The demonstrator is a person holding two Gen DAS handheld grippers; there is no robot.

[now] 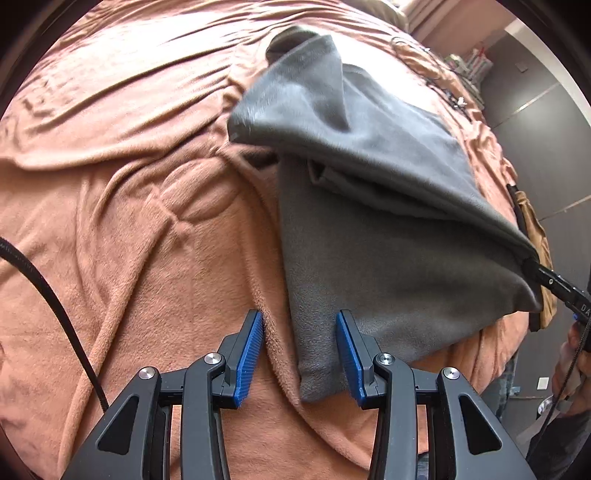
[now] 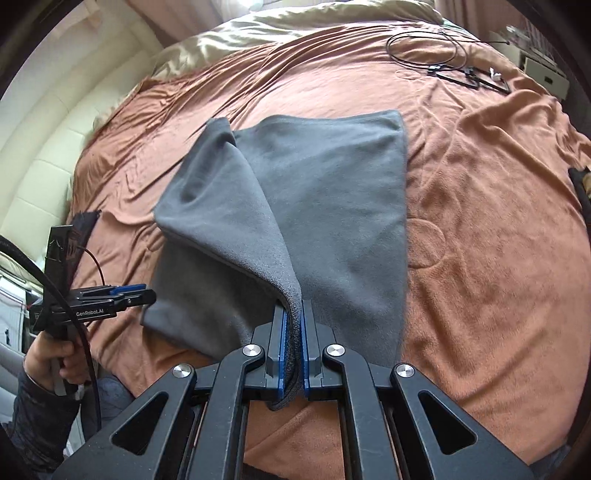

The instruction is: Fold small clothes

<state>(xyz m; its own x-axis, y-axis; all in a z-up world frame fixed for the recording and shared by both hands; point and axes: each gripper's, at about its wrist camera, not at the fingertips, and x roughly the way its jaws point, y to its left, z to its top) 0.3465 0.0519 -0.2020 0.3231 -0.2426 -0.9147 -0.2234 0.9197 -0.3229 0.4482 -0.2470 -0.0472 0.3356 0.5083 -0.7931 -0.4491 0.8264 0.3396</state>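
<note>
A grey fleece garment lies on the orange blanket, with one side lifted and partly doubled over. My left gripper is open, its blue pads on either side of the garment's near corner, just above the blanket. My right gripper is shut on the garment's edge and holds that edge raised above the lower layer. The right gripper also shows at the right edge of the left wrist view, pinching the lifted corner. The left gripper shows at the left of the right wrist view, by the garment's left corner.
The orange blanket covers the bed, with beige bedding and a cream padded headboard beyond. Black cables and small parts lie at the far right of the bed. A brown item hangs off the bed's right edge.
</note>
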